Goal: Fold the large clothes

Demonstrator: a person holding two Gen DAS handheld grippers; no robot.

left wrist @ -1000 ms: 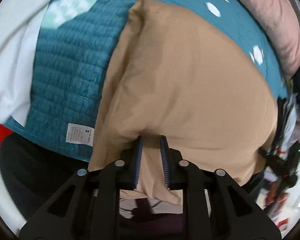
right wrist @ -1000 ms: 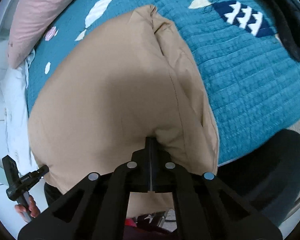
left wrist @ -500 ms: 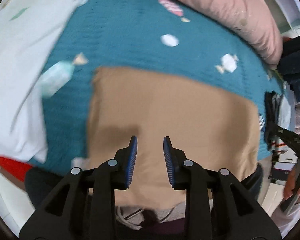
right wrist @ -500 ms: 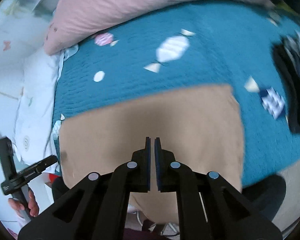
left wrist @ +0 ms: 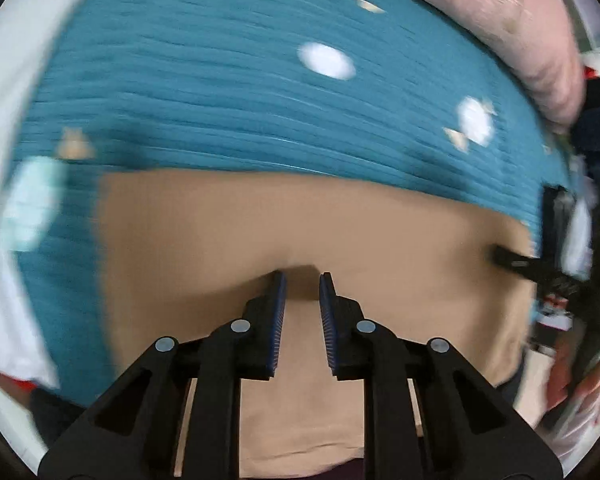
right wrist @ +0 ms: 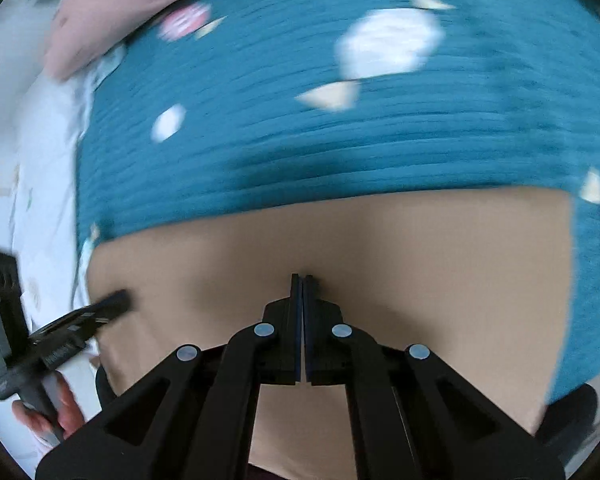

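A tan garment (left wrist: 308, 224) lies flat as a folded rectangle on the teal quilt (left wrist: 220, 92); it also shows in the right wrist view (right wrist: 420, 248). My left gripper (left wrist: 302, 276) is open, its tips low over the garment's middle, holding nothing. My right gripper (right wrist: 302, 278) is shut with its tips against the tan cloth; no cloth shows between the pads. Each gripper shows at the edge of the other's view: the right one (left wrist: 516, 262) and the left one (right wrist: 100, 308).
A pink pillow (left wrist: 500, 20) lies at the back of the bed, also in the right wrist view (right wrist: 112, 8). A white sheet (left wrist: 4, 120) borders the quilt on the left. Dark clothes (left wrist: 596, 132) sit at the far right. Both frames are motion-blurred.
A second ago both grippers pinched the raised garment. It now lies flat and folded; the left gripper has opened, and both have dropped low over the cloth.
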